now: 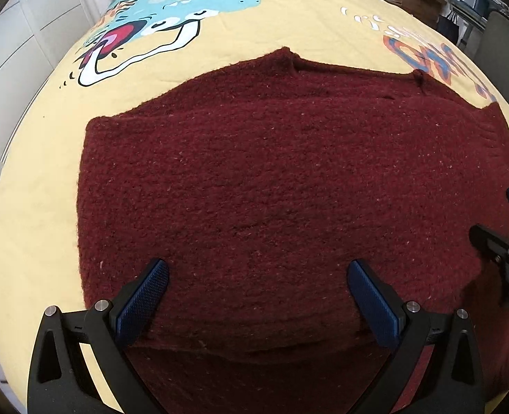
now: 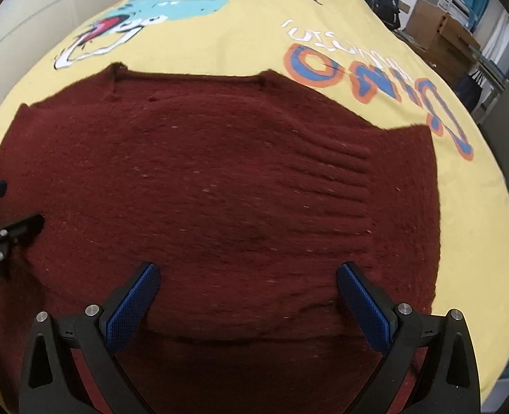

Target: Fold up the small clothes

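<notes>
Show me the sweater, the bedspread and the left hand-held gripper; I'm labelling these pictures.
maroon sweater (image 1: pixel 271 179): left wrist view, middle of the knit body.
yellow bedspread (image 2: pixel 247 45): right wrist view, bare yellow cloth beyond the neckline.
left hand-held gripper (image 1: pixel 258 269): left wrist view, midway between its open blue fingertips.

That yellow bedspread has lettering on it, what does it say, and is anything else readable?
"DINO": big blue-and-orange letters on the bedspread, seen upside down.
White script above it on the bedspread: too distorted to read.
Sweater: no label or text visible.
Boxes in the far corner: no readable text.
</notes>
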`<state>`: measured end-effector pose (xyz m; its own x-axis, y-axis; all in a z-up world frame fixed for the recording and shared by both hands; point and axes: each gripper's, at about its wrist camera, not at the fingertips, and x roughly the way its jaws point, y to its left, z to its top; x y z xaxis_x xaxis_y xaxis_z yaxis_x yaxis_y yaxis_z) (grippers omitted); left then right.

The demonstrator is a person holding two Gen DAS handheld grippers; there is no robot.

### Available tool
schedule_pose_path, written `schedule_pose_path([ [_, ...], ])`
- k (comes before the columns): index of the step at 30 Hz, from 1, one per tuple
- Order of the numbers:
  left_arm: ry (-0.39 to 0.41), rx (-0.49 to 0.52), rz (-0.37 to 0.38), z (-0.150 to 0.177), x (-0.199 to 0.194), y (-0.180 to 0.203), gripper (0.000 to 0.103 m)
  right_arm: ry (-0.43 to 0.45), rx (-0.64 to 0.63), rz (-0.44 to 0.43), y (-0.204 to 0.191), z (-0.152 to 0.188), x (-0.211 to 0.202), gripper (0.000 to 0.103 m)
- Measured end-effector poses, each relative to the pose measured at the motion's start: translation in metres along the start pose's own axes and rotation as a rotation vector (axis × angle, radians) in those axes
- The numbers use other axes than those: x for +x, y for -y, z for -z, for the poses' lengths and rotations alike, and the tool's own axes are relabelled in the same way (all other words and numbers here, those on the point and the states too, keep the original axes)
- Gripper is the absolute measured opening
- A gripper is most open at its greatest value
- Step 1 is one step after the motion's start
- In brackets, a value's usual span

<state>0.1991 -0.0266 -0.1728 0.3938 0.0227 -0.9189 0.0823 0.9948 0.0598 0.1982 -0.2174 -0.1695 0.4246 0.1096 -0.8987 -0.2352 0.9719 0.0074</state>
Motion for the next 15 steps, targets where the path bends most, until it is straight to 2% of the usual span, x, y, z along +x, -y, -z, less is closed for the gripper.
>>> schedule_pose_path([
  [4, -0.002, -0.027, 0.0, 0.003, 0.001, -0.019, 0.102, -0.001, 0.037, 0.026, 0.024, 0.006, 0.0, 0.103],
  [7, 0.006, -0.019, 0.011, 0.004, 0.002, -0.024, 0.102, -0.01, 0.136, -0.026, 0.051, 0.014, 0.005, 0.103],
  [15, 0.01, -0.007, 0.01, 0.005, 0.002, -0.021, 0.102, 0.015, 0.189, -0.093, 0.067, 0.027, 0.011, 0.103],
])
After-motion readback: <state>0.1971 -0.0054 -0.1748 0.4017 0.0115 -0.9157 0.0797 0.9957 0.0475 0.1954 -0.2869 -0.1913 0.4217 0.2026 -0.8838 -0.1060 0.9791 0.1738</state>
